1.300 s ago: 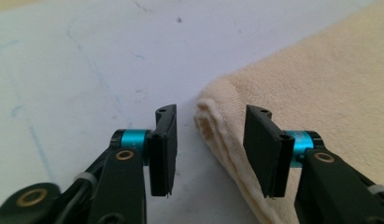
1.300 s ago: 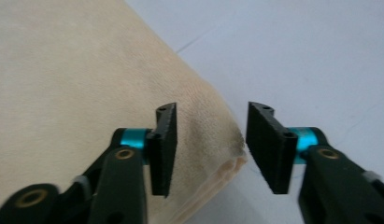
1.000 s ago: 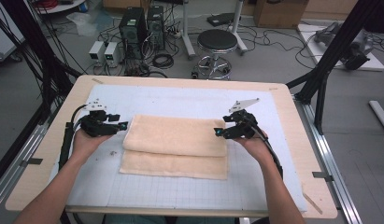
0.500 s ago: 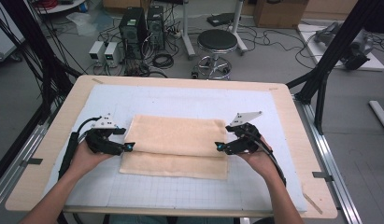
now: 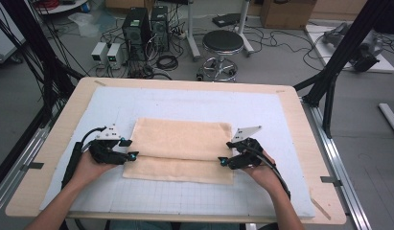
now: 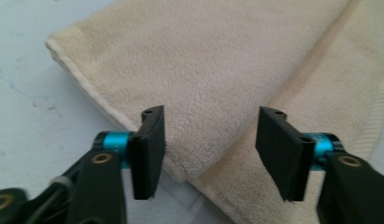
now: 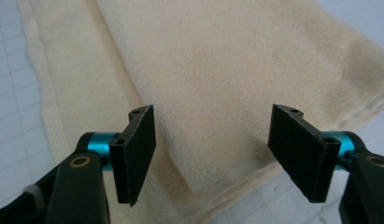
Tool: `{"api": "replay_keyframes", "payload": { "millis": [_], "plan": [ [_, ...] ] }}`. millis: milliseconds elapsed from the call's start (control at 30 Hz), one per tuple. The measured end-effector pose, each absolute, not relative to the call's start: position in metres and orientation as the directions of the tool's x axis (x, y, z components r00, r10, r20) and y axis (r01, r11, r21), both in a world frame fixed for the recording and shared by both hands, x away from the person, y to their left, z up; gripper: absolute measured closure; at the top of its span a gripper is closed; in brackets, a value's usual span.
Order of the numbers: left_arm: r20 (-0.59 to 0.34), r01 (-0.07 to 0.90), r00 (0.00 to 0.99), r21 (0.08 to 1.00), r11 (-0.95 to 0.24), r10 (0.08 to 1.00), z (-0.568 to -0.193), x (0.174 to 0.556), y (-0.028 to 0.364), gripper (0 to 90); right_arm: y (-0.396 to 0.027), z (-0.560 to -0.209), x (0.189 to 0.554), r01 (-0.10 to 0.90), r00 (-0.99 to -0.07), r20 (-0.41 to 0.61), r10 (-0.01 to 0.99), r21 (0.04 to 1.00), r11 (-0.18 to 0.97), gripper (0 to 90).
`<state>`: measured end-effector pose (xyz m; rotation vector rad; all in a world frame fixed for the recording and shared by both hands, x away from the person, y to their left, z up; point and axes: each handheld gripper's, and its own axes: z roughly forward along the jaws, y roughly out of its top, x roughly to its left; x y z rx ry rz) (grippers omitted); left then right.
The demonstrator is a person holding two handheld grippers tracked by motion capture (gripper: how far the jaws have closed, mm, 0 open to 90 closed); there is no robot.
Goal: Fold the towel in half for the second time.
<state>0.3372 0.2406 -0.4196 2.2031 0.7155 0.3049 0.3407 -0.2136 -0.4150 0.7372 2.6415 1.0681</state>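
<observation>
On the gridded mat (image 5: 194, 201), each released claw, just narrowing, straddles a corner of the folded, nubby beige towel (image 5: 182, 148).

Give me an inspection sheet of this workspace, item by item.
Surface: wooden table with a pale gridded mat.
Job's things: beige towel, folded, top layer set back from its near edge.
Clutter: nothing seen.
Grippers: left claw and right claw, jaws apart, at the towel's ends; both have just been closing.
Cables: black, trailing from each claw.
Surroundings: stool, computer towers, floor cables.
</observation>
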Motion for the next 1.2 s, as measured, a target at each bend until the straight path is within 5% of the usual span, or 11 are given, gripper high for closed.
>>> {"api": "replay_keyframes", "payload": {
  "millis": [400,733,1200],
  "plan": [
    [0.048,0.370,0.795,0.752,-0.546,0.604,-0.422,0.335,0.239,77.8,-0.219,-0.419,0.352,0.376,-0.874,0.044,0.484,0.693,0.616,80.6],
    [0.073,0.304,0.799,0.808,-0.505,0.597,-0.392,0.315,0.245,83.2,-0.229,-0.391,0.341,0.340,-0.884,0.037,0.465,0.735,0.586,82.7],
    [0.071,0.297,0.827,0.787,-0.541,0.557,-0.408,0.271,0.250,81.6,-0.230,-0.393,0.301,0.301,-0.910,0.026,0.414,0.727,0.617,82.4]
  ]
}}
